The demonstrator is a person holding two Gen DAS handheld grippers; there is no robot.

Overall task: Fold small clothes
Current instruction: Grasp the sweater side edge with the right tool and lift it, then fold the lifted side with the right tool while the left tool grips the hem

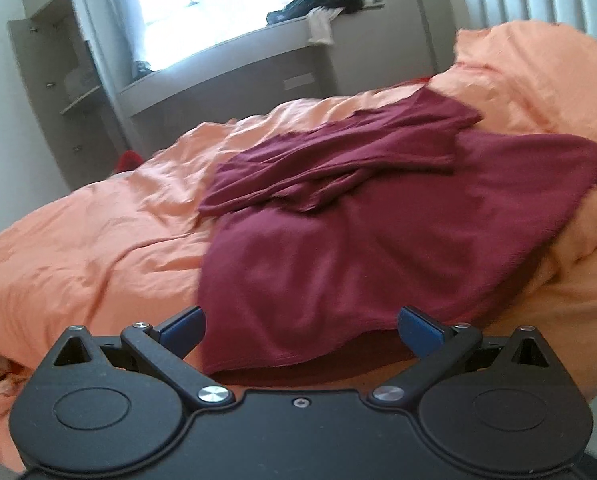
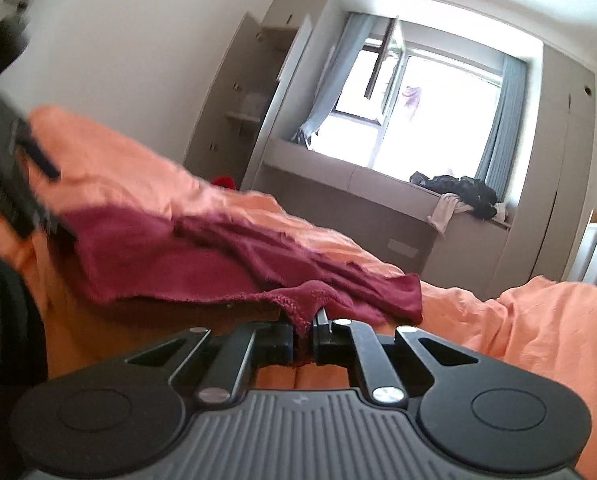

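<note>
A dark red garment (image 1: 338, 240) lies on an orange bed cover (image 1: 78, 248), with one part folded over its far side. My left gripper (image 1: 300, 330) is open, its blue-padded fingers either side of the garment's near edge, which hangs lifted above the cover. In the right wrist view my right gripper (image 2: 303, 338) is shut on a hemmed corner of the same garment (image 2: 170, 264) and holds it up. The left gripper (image 2: 14, 184) shows blurred at the far left of that view.
The orange cover (image 2: 538, 332) is rumpled and rises in a heap (image 1: 538, 72) at the right. Beyond the bed stand an open wardrobe (image 1: 54, 92) and a window bench (image 2: 362, 188) with dark clothes (image 2: 462, 192) piled on it. A white radiator (image 2: 594, 256) is at the right.
</note>
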